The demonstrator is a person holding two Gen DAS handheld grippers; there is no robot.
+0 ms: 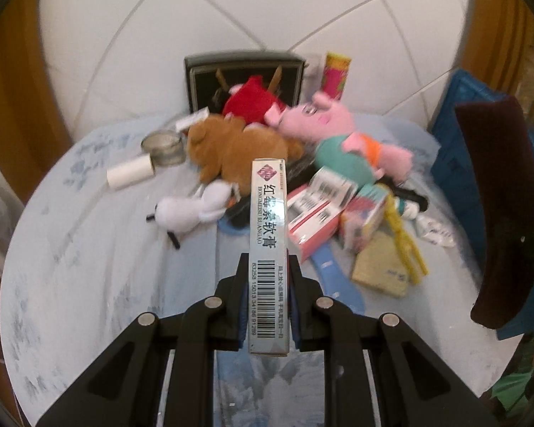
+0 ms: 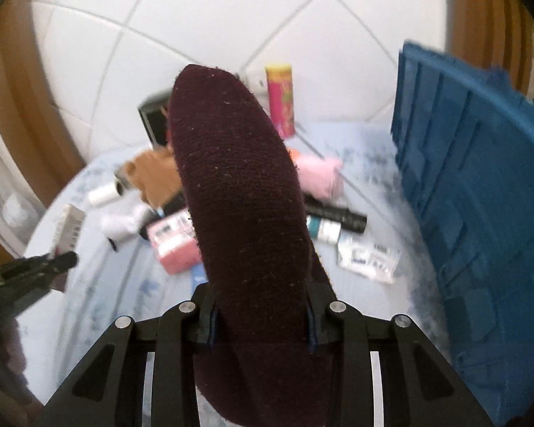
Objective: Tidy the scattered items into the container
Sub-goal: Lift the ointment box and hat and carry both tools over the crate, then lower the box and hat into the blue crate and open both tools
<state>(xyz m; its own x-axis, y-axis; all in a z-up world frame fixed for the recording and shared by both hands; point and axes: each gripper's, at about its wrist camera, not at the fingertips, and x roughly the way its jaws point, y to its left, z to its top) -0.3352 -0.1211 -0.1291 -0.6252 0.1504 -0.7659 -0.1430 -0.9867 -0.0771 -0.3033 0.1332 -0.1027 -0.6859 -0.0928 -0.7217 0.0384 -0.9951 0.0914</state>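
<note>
the left gripper (image 1: 268, 277) pinches a slim ointment box (image 1: 268, 235) between its pads, barcode side up, the box pointing straight out over the pale blue tablecloth (image 1: 89, 267). the right gripper (image 2: 261, 306) is closed around a thick maroon knitted sock-like item (image 2: 242, 192), which fills the middle of the right wrist view and hides much of the pile behind it.

only the left wrist view lays out the clutter beyond the ointment box: a brown plush bear (image 1: 231, 149) just behind its far end, a pink pig plush (image 1: 338, 131) to the bear's right, a red plush (image 1: 252, 101) behind the bear against a dark framed box (image 1: 242, 71), a glass jar (image 1: 163, 146) and a white roll (image 1: 130, 172) to the bear's left, a white plush (image 1: 192, 210) in front of it (lying on its side).

the right wrist view shows what the other barely catches: the blue crate (image 2: 480, 195), tall and ribbed, to the right of the maroon item, with small white sachets (image 2: 368, 258) and a black tube (image 2: 338, 215) on the cloth between them. a pink cylinder (image 2: 281, 99) stands upright behind. the left gripper appears at that view's left edge.
</note>
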